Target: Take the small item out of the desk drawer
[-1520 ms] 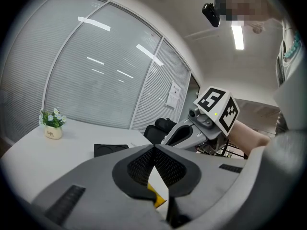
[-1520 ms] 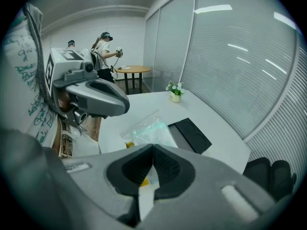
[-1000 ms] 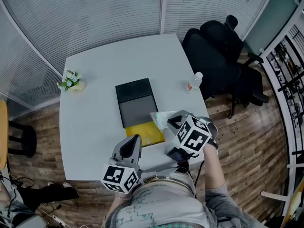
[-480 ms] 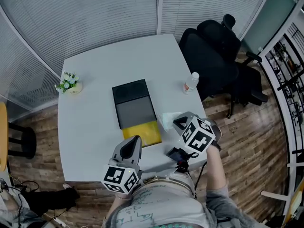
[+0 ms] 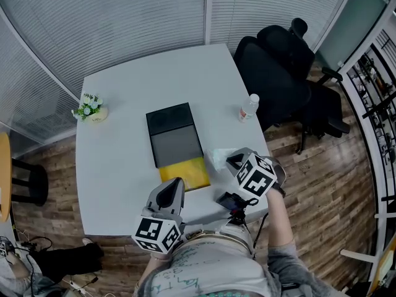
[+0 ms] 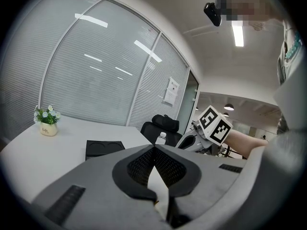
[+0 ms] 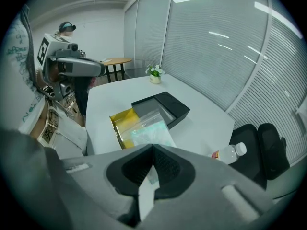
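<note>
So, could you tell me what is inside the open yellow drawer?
Only bare yellow floor shows in the yellow drawer. From the right gripper view, the clear bag in the right gripper hides part of it.

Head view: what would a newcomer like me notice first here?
First comes the yellow drawer, standing open at the near end of a black box in the middle of the white table. Just right of it, the right gripper, topped by a checkered cube, pinches a clear plastic bag. Behind, a black office chair stands at the table's far right corner.
</note>
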